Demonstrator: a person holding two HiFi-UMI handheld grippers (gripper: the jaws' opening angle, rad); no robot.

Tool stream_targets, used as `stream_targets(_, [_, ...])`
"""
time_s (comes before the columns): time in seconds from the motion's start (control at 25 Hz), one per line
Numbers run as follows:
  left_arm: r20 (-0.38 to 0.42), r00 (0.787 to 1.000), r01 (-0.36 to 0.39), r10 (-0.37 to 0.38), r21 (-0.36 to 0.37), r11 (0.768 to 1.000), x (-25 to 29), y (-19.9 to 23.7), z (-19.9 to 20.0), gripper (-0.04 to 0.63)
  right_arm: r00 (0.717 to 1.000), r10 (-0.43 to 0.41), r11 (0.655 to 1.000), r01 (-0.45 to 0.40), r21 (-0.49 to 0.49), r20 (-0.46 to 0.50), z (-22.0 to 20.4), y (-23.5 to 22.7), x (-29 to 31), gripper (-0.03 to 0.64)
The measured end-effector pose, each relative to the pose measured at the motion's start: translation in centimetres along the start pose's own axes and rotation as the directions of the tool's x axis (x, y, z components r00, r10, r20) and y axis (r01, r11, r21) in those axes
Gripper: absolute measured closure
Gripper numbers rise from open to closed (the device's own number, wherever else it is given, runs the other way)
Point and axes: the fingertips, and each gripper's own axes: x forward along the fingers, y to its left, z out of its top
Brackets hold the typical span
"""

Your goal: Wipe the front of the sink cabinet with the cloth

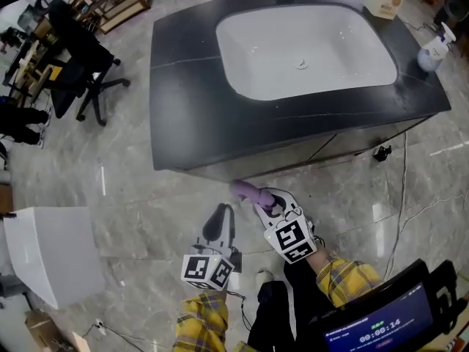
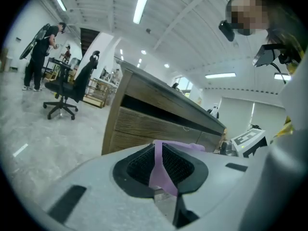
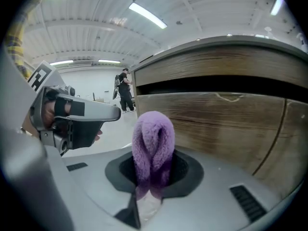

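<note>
Your right gripper (image 1: 264, 199) has its jaws clamped on a bunched, fuzzy purple cloth (image 3: 153, 143). The folded bundle stands up between the black pads and pokes out past the tips. It sits low, close to the brown wood-grain front of the sink cabinet (image 3: 216, 119), towards that front's left end. No view shows whether the cloth touches the wood.

Your left gripper (image 1: 223, 215) hangs just beside the right one, a little further back from the cabinet. Its jaws are drawn together, with only a thin lilac strip of the same cloth caught in the seam between the pads. From there the strip runs off to the right, towards the other gripper.

From above, the cabinet carries a dark slab countertop (image 1: 190, 86) with a white rectangular basin (image 1: 242, 79) set into it. A white spray bottle (image 1: 434, 48) stands at the countertop's far right corner. A black wheeled office chair (image 1: 80, 61) stands well apart to the left on the grey marbled floor (image 1: 132, 189).
</note>
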Motion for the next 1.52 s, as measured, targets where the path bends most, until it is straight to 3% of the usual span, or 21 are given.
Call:
stream_targets(0.24, [0.017,0.993,-0.114,0.115,-0.047,0.992,-3.6,5.3,-0.5,0.551,0.996,0.085,0.995,-0.084,-0.062,0.02,1.7,4.3,4.9,0.551])
stream_targets(0.64, [0.042,0.99,-0.132,0.135,-0.076,0.988,-2.0,8.2,-2.2,0.551,0.992,0.127,0.982,-0.122,-0.146,0.025,1.0,4.4,9.8,0.551])
stream_targets(1.0, [-0.001,0.996,-0.089,0.089,-0.037,0.995,1.8,7.3,-2.6,0.557,0.995,0.095,0.991,-0.091,-0.094,0.039,0.5,0.7,9.6,0.551])
stream_targets(1.52, [-0.054,0.998,0.037,-0.037,-0.002,0.999,7.6,0.7,-2.9,0.557,0.998,-0.048,0.999,0.047,0.022,0.047,-1.1,-7.1,4.2,0.549])
